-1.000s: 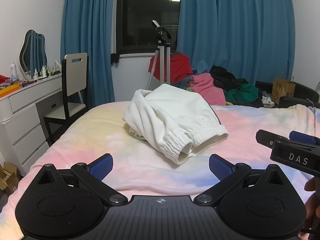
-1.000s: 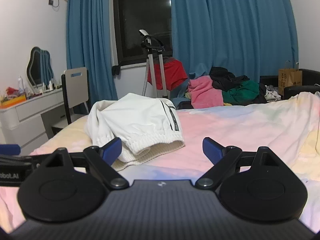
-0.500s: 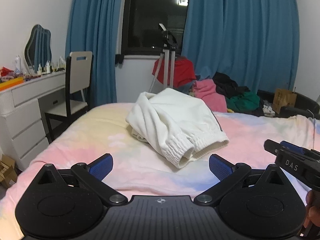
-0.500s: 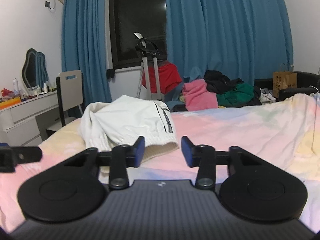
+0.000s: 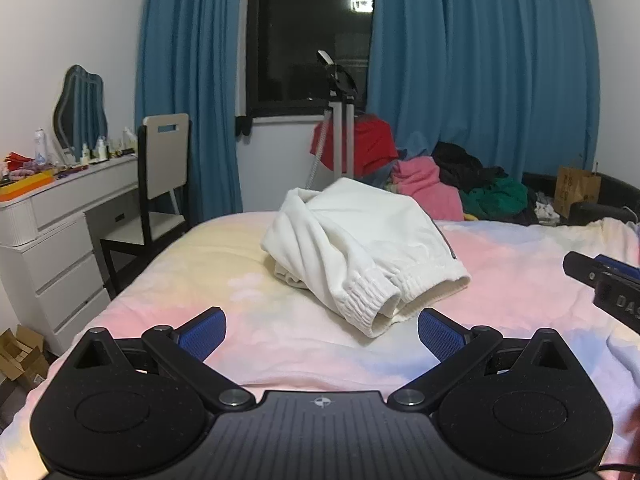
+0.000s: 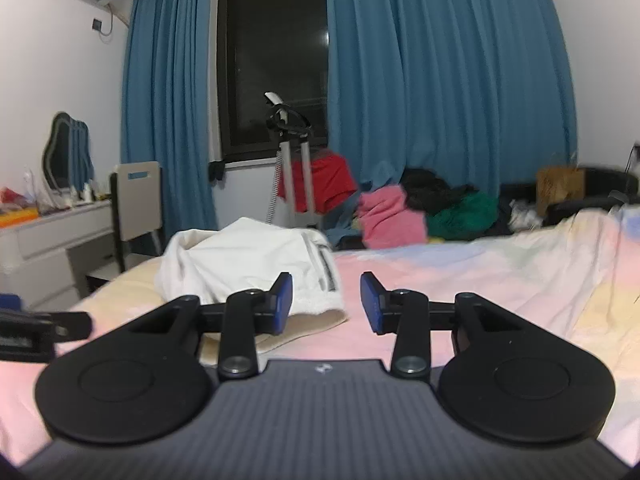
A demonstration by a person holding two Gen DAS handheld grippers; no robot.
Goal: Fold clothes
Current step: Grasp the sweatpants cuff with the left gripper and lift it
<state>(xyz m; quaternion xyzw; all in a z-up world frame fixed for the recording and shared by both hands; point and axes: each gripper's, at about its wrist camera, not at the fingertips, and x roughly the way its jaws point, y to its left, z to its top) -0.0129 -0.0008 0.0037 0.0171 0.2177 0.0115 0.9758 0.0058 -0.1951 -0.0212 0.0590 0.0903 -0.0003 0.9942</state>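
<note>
Fingers (image 5: 202, 334) of the left gripper (image 5: 322, 332) are being held wide apart, with nothing between the blue pads; those of the right gripper (image 6: 326, 304) are being held at a narrower gap, likewise with nothing caught between them.

Both tools are being held low over the bed (image 5: 224, 264), whose pastel pink, yellow and blue cover is taking up most of the lower field in each view. Blue curtains (image 5: 480, 92) are being seen hanging at either side of a dark window behind it.

White trousers (image 5: 360, 248), roughly folded into a bundle, are lying on the bed ahead of the left gripper, elastic cuffs turned toward the camera. In the right wrist view the same bundle (image 6: 248, 264) is lying ahead and to the left, its edge partly hidden behind the left finger; contact cannot be confirmed, the picture being blurred.

A heap of unfolded clothes (image 5: 452, 188), red, pink, black and green, is piled beyond the far edge of the bed. A white dresser (image 5: 52, 240) and chair (image 5: 164, 176) are standing to the left.
</note>
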